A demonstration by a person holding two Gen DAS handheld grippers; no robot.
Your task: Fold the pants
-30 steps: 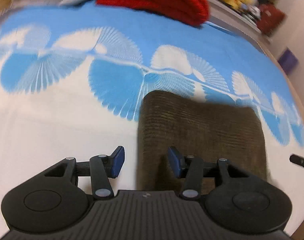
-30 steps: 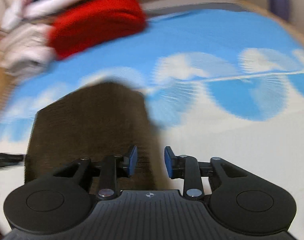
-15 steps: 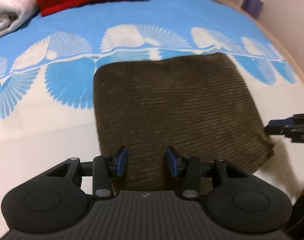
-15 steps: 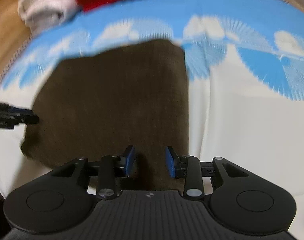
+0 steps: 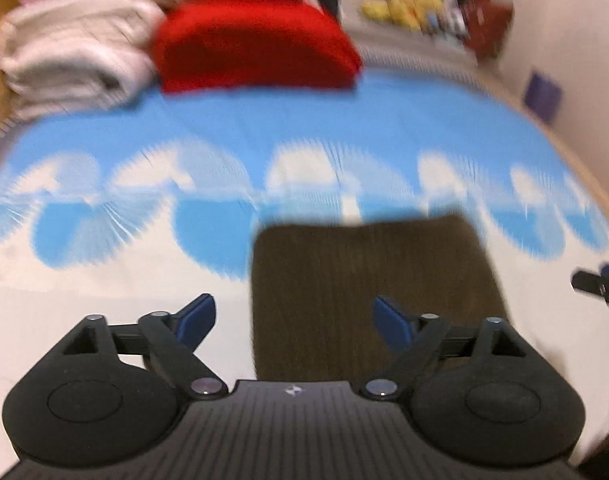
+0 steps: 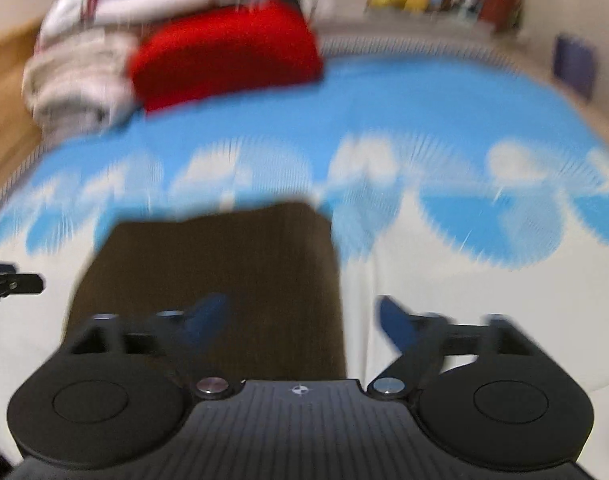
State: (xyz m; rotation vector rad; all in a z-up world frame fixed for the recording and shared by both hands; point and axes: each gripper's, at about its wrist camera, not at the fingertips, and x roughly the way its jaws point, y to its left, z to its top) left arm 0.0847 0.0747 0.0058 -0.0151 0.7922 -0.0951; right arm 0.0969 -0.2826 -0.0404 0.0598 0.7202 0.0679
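The brown corduroy pants (image 5: 368, 292) lie folded into a compact rectangle on the blue-and-white bedsheet (image 5: 104, 300). My left gripper (image 5: 294, 314) hovers above the pants' near left edge. Its jaws are opening wide, and its blue pads (image 5: 200, 314) press on nothing. In the right wrist view the pants (image 6: 224, 264) sit left of centre. My right gripper (image 6: 300, 312) hangs over their near right edge, jaws also opening, nothing gripped. Each gripper shows at the other view's margin: the right gripper (image 5: 600, 284) and the left gripper (image 6: 8, 282). Both views are motion-blurred.
A red folded garment (image 5: 256, 40) and a stack of cream folded laundry (image 5: 72, 48) lie at the bed's far side. Behind them is a shelf with yellow items (image 5: 404, 4). A wall with a purple object (image 5: 542, 94) runs along the right.
Both grippers' jaws have spread from narrow to wide. Both have drawn back and up from the pants, which now look smaller and lie untouched on the sheet.
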